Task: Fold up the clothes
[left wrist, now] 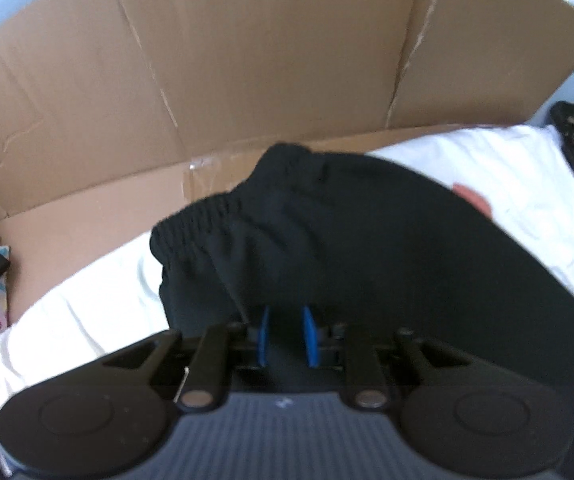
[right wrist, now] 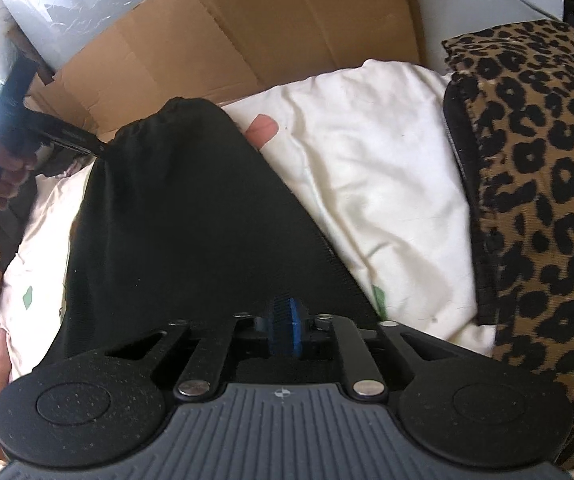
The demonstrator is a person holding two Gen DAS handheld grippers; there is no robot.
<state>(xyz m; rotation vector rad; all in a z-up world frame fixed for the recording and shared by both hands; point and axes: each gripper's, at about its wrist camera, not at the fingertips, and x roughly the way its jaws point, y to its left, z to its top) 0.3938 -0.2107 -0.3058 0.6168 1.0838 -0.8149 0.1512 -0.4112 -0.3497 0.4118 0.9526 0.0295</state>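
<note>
A black garment (left wrist: pixel 367 248) with a gathered elastic waistband is seen spread over a white sheet (left wrist: pixel 527 184), which serves as the reference surface here. The waistband end is turned toward a flattened cardboard box (left wrist: pixel 247 60) that stands along the far edge of the sheet.

The left gripper (left wrist: pixel 287 336) is seen from its own camera with its blue pads set narrowly apart, black cloth showing between and below them; whether the cloth is pinched cannot be told. In the right wrist view the same tool is seen at the waistband corner of the garment, held in the person's left hand (right wrist: pixel 5 172) beyond the sheet's left edge.

The right gripper (right wrist: pixel 285 332) is shown with its blue pads nearly together, directly over the nearer end of the garment. Cloth is seen right at the tips, but a grip cannot be confirmed.

A fingertip (right wrist: pixel 263 130) is noted on the sheet, just beside the garment's right edge. A leopard-print fabric (right wrist: pixel 539 180) is laid against the sheet's right side. The left wrist view is blurred.
</note>
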